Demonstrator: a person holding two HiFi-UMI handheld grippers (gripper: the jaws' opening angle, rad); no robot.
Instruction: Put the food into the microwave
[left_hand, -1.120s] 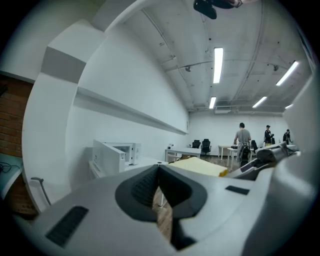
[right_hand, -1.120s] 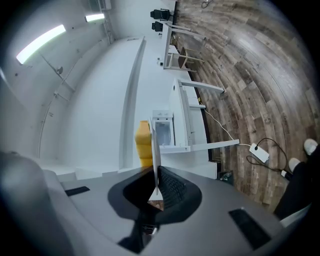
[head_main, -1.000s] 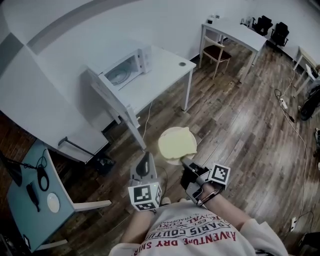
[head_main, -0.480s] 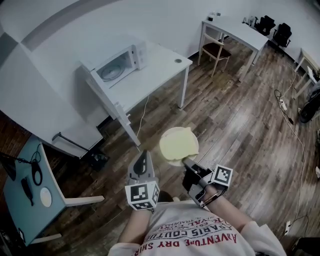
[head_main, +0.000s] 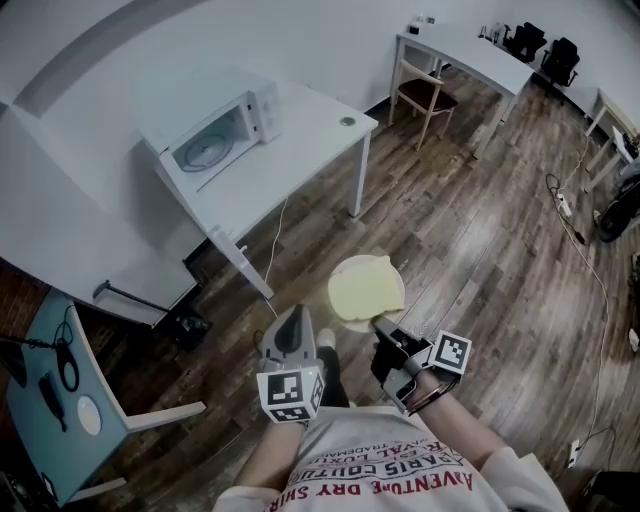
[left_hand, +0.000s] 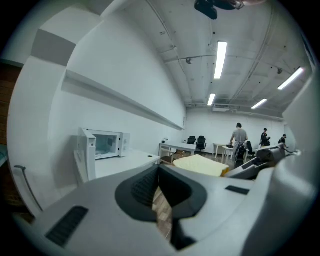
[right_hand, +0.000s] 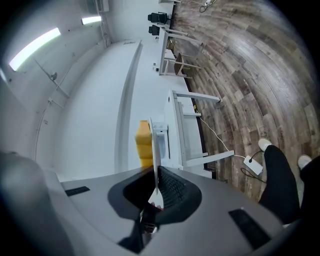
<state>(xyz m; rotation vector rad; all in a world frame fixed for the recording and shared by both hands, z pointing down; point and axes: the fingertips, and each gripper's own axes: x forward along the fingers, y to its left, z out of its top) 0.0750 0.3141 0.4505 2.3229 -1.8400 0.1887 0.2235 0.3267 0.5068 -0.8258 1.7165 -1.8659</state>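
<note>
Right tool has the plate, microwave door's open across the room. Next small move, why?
Probably walk the round white plate carrying the pale yellow food slab level toward the white microwave: the right tool is clamped on its rim, the microwave door stands open, and wooden floor lies between.

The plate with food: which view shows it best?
The head view: the plate and yellow food show whole from above. The left gripper view shows the food's side; the right gripper view, the plate edge-on.
</note>
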